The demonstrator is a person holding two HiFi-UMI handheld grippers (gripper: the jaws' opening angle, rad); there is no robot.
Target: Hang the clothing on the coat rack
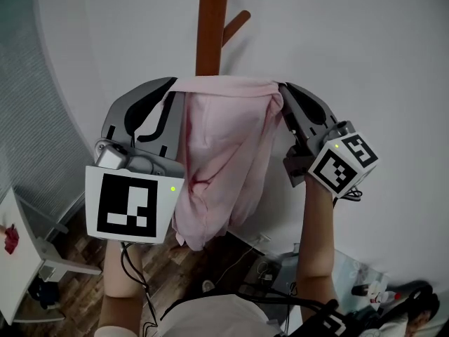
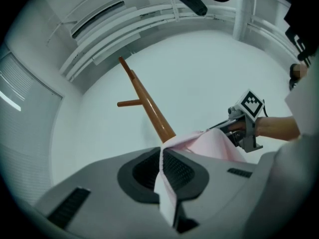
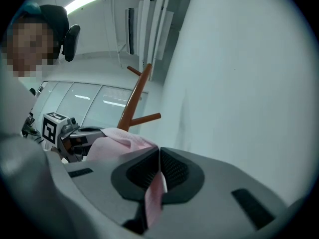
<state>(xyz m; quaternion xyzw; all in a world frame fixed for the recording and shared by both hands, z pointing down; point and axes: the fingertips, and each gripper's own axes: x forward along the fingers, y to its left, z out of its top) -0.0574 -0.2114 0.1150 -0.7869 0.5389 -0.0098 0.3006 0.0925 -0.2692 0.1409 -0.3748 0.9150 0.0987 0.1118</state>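
Okay, you're mid-carry: the pink garment (image 1: 223,153) is up in front of the coat rack (image 1: 211,27) but not on it yet. Left gripper (image 1: 171,97) is clamped on the garment's top edge at the left end, and its own view shows the jaws pinched together with a strip of pink cloth squeezed between the pads. Right gripper (image 1: 283,95) does the same at the right end, jaws closed tight on a fold of the fabric. The top edge runs stretched between the two grippers, just in front of the wooden pole, and the rest hangs loose below, clear of the floor. The peg (image 1: 236,26) sticks out up and to the right, above the held edge. No cloth is on it. Next move, as I read it: raise both grippers so the top edge clears the peg, bring the fabric over it, then lower so the peg catches the cloth before you let either side go. Watch the sag in the middle, which looks likely to slip off a short peg. Pose: both forearms reach up and forward, side by side, grippers tipped slightly upward toward the pole, marker cubes facing back at you.
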